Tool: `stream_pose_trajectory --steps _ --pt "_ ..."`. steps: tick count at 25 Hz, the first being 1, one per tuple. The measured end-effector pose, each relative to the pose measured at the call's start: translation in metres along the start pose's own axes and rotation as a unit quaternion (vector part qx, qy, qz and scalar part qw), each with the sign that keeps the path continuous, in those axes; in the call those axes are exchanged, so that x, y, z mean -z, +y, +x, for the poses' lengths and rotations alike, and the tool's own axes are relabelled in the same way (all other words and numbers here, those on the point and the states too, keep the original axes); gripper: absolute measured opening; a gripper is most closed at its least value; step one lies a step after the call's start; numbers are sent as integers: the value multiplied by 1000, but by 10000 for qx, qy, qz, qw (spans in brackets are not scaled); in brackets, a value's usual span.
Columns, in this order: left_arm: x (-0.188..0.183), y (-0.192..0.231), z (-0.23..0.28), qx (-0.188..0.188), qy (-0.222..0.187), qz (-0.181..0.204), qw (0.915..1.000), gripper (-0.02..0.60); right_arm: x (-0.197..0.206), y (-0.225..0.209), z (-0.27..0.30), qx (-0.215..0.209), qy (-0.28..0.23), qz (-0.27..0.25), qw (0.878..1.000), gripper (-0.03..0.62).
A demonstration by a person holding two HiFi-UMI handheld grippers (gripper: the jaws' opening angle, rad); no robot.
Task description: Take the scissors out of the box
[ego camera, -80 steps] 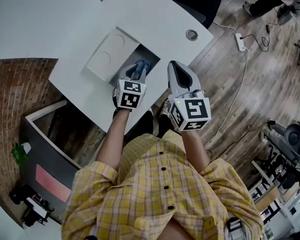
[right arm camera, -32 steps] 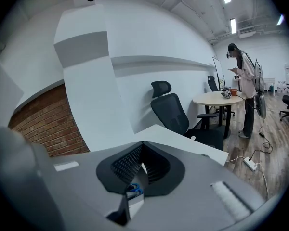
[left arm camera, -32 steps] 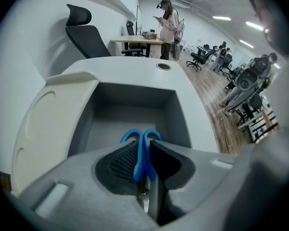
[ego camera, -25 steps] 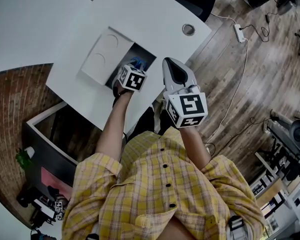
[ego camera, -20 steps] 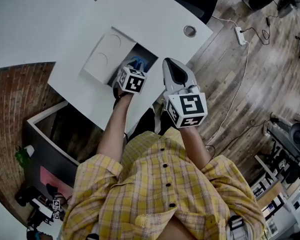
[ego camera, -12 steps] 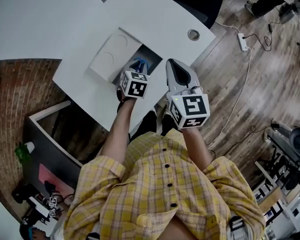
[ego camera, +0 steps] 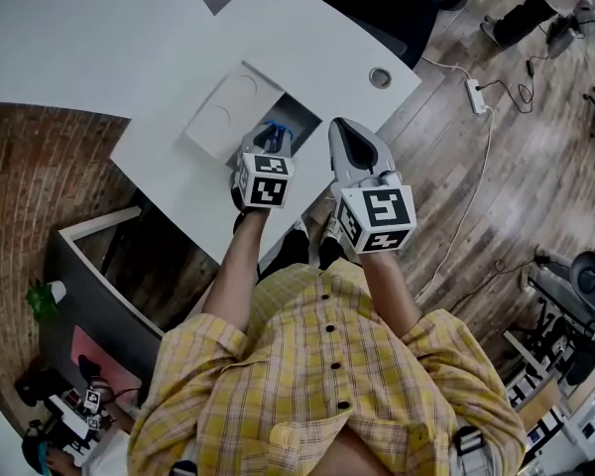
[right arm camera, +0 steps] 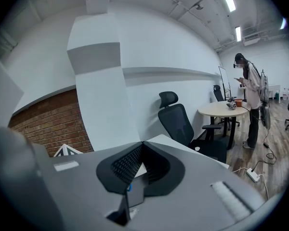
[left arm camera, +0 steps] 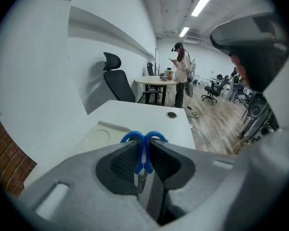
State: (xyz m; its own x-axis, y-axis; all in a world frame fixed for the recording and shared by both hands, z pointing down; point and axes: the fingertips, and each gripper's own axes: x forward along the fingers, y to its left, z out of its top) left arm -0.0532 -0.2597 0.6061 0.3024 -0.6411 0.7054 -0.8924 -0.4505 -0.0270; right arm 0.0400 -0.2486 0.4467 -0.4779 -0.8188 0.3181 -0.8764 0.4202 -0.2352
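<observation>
The scissors (left arm camera: pixel 143 146) have blue handles (ego camera: pixel 277 131), and my left gripper (left arm camera: pixel 143 150) is shut on them, the loops sticking out past the pads. In the head view the left gripper (ego camera: pixel 272 147) hangs over the open dark part of the white box (ego camera: pixel 301 115), whose lid (ego camera: pixel 228 115) is slid to the left. The blades hang below the pads, mostly hidden. My right gripper (ego camera: pixel 349 149) hovers just right of the box, above the table's near edge. In its own view the right gripper (right arm camera: pixel 142 144) has its tips together with nothing between them.
The white table (ego camera: pixel 178 48) carries a round cable hole (ego camera: pixel 380 77) near its right corner. A dark cabinet (ego camera: pixel 99 296) stands below the table's left side. A black office chair (left arm camera: pixel 116 78), a round table and a standing person (left arm camera: pixel 181 69) are farther off.
My left gripper has risen out of the box with the scissors in it and tilted less steeply down. The right gripper has lifted slightly.
</observation>
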Motion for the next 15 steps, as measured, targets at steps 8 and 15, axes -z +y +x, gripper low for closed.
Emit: stream_pose_trajectory --steps 8,15 --pt "-30 -4 -53 -169 -635 -193 9977 80 -15 7 -11 12 -163 -156 9997 5" --pt "-65 -5 -97 -389 -1227 -174 9915 80 -35 14 -19 -4 -341 -260 9991 5"
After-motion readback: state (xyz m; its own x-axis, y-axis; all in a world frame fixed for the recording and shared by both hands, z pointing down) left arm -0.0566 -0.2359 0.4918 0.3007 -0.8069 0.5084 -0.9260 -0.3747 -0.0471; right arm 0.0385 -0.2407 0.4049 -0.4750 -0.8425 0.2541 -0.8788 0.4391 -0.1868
